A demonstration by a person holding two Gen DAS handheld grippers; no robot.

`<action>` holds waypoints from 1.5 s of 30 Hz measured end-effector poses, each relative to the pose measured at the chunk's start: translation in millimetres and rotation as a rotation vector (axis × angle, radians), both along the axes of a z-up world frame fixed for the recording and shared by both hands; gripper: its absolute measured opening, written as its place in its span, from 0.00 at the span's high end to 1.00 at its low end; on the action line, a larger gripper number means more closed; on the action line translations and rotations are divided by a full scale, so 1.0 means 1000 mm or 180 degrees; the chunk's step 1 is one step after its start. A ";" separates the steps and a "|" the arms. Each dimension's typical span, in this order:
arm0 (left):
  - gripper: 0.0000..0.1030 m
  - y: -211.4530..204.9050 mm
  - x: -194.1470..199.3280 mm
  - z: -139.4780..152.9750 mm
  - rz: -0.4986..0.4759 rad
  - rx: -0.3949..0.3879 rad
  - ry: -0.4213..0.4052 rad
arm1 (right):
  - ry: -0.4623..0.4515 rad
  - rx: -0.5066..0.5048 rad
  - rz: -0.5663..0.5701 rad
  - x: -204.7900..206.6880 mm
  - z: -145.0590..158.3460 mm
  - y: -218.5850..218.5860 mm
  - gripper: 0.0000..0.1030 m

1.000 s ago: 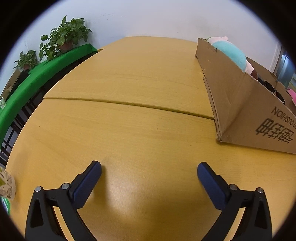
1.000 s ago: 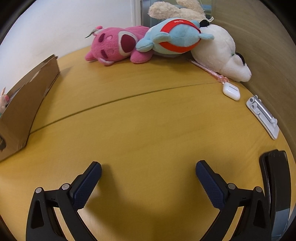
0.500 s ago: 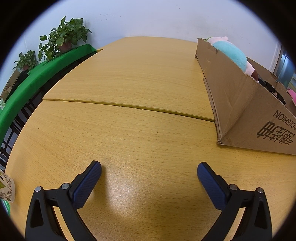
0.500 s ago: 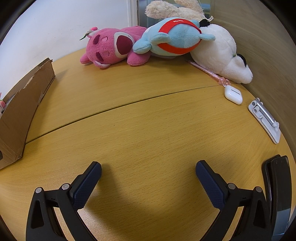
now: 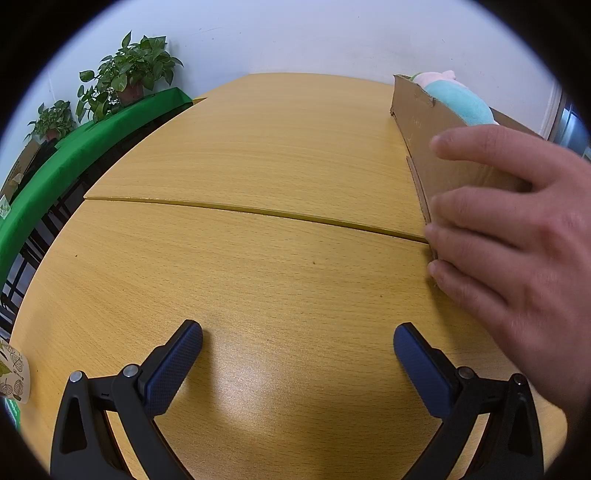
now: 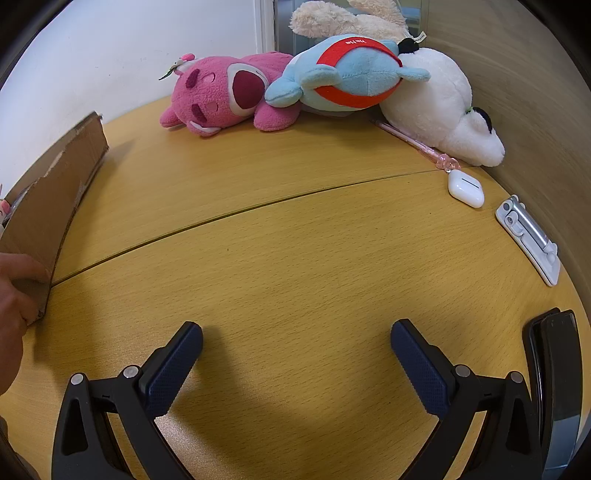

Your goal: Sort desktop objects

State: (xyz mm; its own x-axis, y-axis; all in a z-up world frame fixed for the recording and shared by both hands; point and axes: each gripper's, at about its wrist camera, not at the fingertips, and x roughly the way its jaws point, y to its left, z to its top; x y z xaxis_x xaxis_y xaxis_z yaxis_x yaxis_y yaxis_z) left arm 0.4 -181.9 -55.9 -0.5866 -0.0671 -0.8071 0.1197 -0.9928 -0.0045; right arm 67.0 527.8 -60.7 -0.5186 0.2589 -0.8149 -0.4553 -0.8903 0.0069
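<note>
Left tool sits low over the wooden table, jaws spread wide, nothing btwn them. Right tool likewise: wide open, empty, just above the table.

Cardboard box stands on the table w/ its long axis running away from the left cam toward the far edge; near corner sits about at the seam btwn the two table halves. A bare hand is on that near corner, fingers wrapped across the side wall. A teal-and-pink plush lies inside, poking above the rim at the far end. In the right wrist view the same box is at the left side, hand on its near end.

At the far edge by the wall: pink plush lying down, face toward the cam; blue plush w/ red band leaning on it; white plush next, head pointing to the table's right edge; a cream plush behind them. Pink pen lies diagonal, charm end toward the white earbud case, which is just beside it. White-and-silver stand lies along the right edge, long axis following that edge. A dark device is at the near right, partly cut off.

Off the table's left side: potted plants on a green-covered surface.
</note>
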 end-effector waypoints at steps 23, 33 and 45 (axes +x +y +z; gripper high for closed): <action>0.00 0.000 -0.001 -0.001 0.0007 0.0001 0.0005 | 0.0006 0.0000 -0.0006 0.000 0.000 -0.001 0.00; 0.00 0.000 -0.002 0.000 0.0010 0.0002 0.0004 | 0.0006 -0.0002 -0.0005 0.001 0.001 -0.001 0.00; 0.00 -0.001 -0.002 0.000 0.0012 0.0003 0.0006 | 0.0012 0.0000 -0.0007 0.000 0.001 -0.003 0.00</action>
State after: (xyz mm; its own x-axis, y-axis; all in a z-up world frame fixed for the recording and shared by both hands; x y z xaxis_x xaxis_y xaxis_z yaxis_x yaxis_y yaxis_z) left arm -1.7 -182.6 -56.1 -0.5879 -0.0687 -0.8060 0.1236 -0.9923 -0.0056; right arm 67.2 525.0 -59.4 -0.5211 0.2601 -0.8129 -0.4572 -0.8893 0.0085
